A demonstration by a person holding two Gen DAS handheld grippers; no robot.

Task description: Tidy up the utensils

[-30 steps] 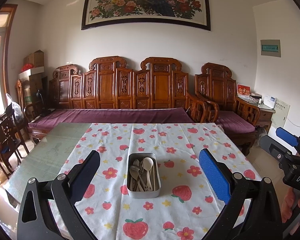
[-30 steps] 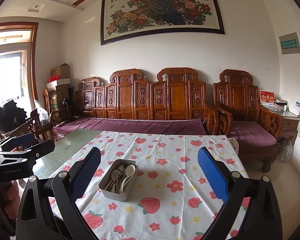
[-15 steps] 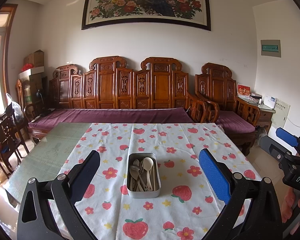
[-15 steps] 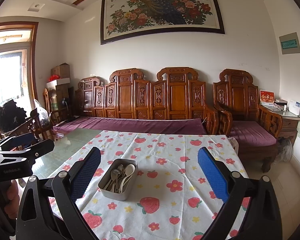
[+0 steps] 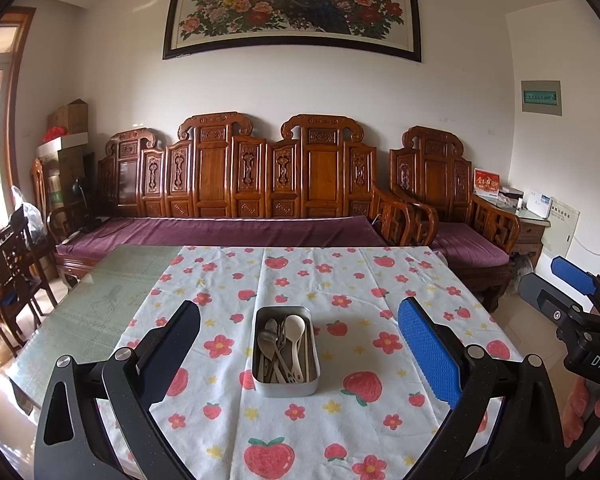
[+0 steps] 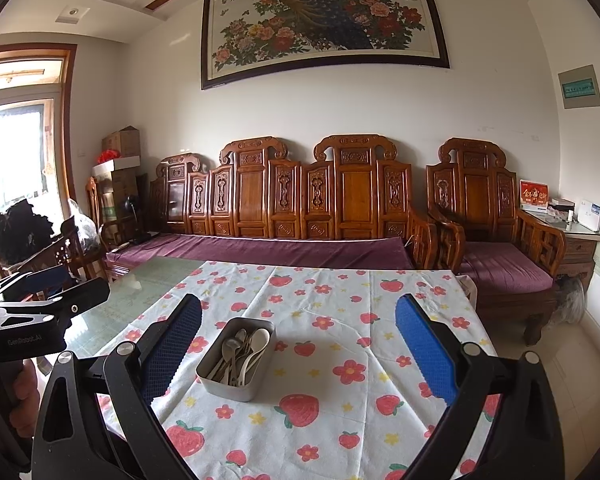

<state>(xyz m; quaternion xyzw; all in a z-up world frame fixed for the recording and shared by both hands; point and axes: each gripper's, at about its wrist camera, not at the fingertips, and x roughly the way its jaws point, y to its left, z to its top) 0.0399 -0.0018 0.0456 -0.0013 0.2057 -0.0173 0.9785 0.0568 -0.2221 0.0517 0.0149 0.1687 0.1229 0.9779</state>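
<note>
Holding several utensils (image 5: 283,344), one tin (image 5: 286,386) sits between two open tongs (image 5: 300,344)

Spoons (image 5: 285,346) jumbled in metal tin (image 5: 286,388)

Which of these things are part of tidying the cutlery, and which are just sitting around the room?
Part of the job:
metal tin
spoons and forks piled inside it
left gripper, open
right gripper, open

Just there:
flowered tablecloth
glass tabletop
carved wooden sofa
peacock painting
cardboard boxes
</note>
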